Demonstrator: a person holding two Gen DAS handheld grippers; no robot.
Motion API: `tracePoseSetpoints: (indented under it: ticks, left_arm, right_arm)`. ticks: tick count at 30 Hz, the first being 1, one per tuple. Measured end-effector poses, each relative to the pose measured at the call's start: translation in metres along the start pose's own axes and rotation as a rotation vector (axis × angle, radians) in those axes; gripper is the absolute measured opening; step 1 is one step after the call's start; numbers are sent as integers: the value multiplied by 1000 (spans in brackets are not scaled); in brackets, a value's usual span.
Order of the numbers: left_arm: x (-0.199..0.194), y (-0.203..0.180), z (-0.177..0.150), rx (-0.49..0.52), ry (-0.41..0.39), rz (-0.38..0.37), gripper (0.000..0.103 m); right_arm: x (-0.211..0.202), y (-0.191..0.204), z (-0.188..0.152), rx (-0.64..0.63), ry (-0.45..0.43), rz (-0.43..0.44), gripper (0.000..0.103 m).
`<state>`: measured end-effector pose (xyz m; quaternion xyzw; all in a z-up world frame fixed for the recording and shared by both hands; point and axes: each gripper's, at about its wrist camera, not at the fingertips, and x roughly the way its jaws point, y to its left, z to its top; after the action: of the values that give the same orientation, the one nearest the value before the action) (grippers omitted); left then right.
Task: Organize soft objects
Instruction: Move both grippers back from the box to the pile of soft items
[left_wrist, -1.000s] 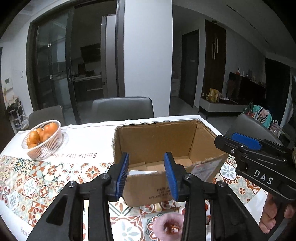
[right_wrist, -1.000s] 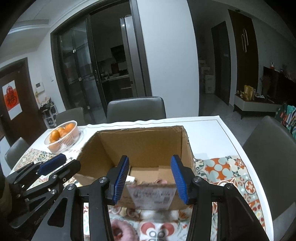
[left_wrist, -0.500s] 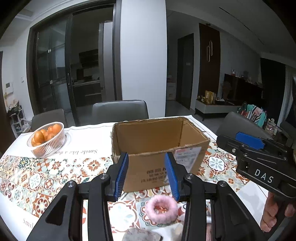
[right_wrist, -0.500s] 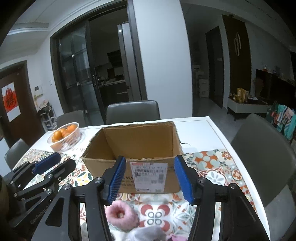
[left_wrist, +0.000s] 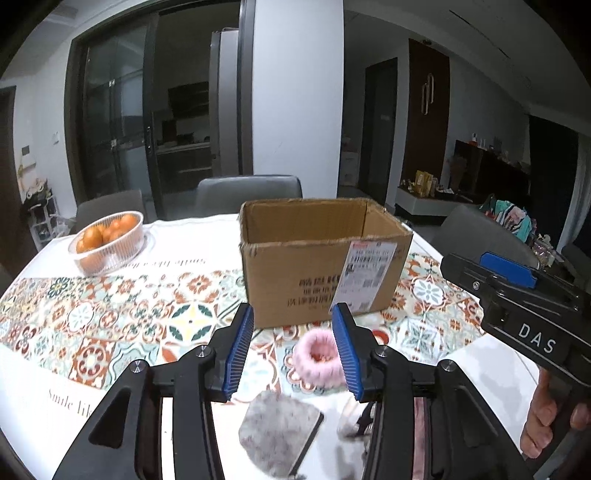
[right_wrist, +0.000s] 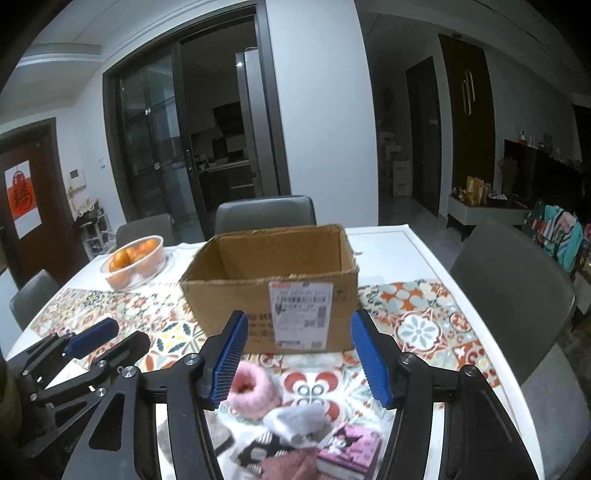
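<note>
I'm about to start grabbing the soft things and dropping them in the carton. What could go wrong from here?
The soft items lie bunched: the fluffy pink ring scrunchie, the white sock and a pink cartoon-print pack touch or overlap, so the open right gripper may pinch two at once.

The brown cardboard box is open-topped and looks light; a low carry could nudge it.

The left gripper works close by, so they may collide.
</note>
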<state>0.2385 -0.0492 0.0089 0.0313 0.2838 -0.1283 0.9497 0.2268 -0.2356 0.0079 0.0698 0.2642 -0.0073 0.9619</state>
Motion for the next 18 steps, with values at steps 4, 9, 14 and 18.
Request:
tracePoseSetpoints:
  ticks: [4, 9, 14, 18]
  left_arm:
    - [-7, 2, -14, -19, 18, 13, 45]
    - [-13, 7, -35, -35, 38, 25, 47]
    - [-10, 14, -54, -63, 92, 12, 48]
    - [-4, 17, -67, -80, 128, 10, 51]
  right_arm:
    - [0, 4, -14, -4, 29, 19, 60]
    - [4, 8, -29, -18, 67, 37, 60]
    - [11, 15, -43, -37, 107, 47, 60]
    - [19, 18, -54, -49, 143, 48, 60]
